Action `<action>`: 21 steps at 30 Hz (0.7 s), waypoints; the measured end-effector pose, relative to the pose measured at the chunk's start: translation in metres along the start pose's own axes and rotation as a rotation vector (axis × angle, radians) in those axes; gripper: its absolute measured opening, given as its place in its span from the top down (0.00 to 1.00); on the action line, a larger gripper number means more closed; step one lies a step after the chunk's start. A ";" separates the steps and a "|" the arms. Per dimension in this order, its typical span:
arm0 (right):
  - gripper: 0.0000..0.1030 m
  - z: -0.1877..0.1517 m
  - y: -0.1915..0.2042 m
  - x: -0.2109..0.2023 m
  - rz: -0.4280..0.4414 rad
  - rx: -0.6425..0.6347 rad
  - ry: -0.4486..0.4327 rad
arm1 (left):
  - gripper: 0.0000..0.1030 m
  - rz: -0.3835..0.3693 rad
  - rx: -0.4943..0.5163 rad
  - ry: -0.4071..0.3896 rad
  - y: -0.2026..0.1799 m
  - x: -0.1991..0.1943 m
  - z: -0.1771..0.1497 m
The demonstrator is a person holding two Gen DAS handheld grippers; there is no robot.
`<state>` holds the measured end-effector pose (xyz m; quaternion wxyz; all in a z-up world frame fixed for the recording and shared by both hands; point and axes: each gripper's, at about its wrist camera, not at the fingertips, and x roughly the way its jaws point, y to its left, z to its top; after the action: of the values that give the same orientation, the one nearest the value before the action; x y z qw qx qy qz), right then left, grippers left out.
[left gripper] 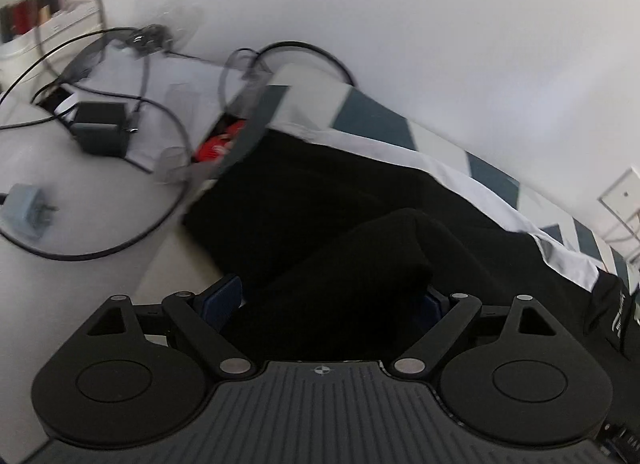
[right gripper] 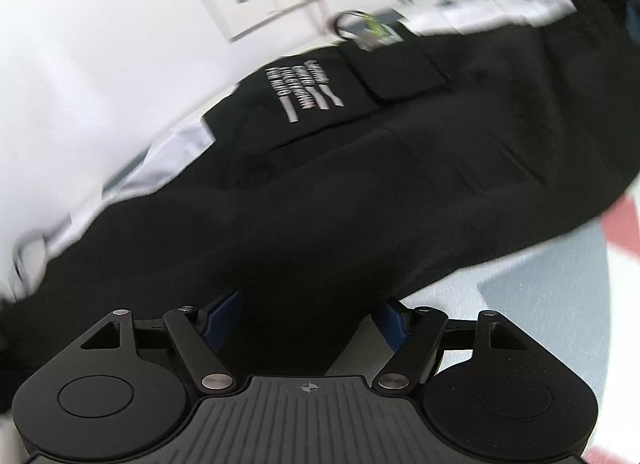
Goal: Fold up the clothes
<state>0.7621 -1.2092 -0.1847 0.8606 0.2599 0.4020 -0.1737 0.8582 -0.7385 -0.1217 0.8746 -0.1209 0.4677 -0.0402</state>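
A black garment [left gripper: 360,224] lies spread over a white and blue-grey checked cloth [left gripper: 384,132] beside the cable-strewn worktop [left gripper: 80,224], with a raised fold sitting between the spread left claw [left gripper: 332,296], while the right claw [right gripper: 308,316] stands wide over its near edge.

One black garment [left gripper: 360,200], two grippers [left gripper: 332,300]

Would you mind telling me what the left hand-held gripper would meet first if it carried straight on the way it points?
Most likely the black garment: a fold of it already lies between the open jaws of the left hand-held gripper. Depth is unclear.
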 end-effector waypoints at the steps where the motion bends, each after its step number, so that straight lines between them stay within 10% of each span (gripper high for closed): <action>1: 0.21 -0.002 0.010 0.000 -0.013 -0.071 -0.003 | 0.14 0.018 0.002 -0.010 0.003 -0.001 0.001; 7: 0.01 -0.023 0.081 0.010 0.040 -0.450 -0.016 | 0.13 0.059 -0.052 -0.012 0.011 0.017 0.009; 15: 0.01 -0.071 0.185 0.037 0.137 -1.037 -0.157 | 0.11 0.063 -0.076 -0.010 0.000 0.016 -0.009; 21: 0.18 -0.057 0.224 0.058 0.285 -1.043 -0.128 | 0.11 0.037 -0.195 0.008 0.027 0.001 -0.019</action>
<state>0.8776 -1.0010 -0.1924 0.9132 -0.1608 0.3424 0.1515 0.8421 -0.7160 -0.1391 0.8574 -0.1969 0.4750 0.0211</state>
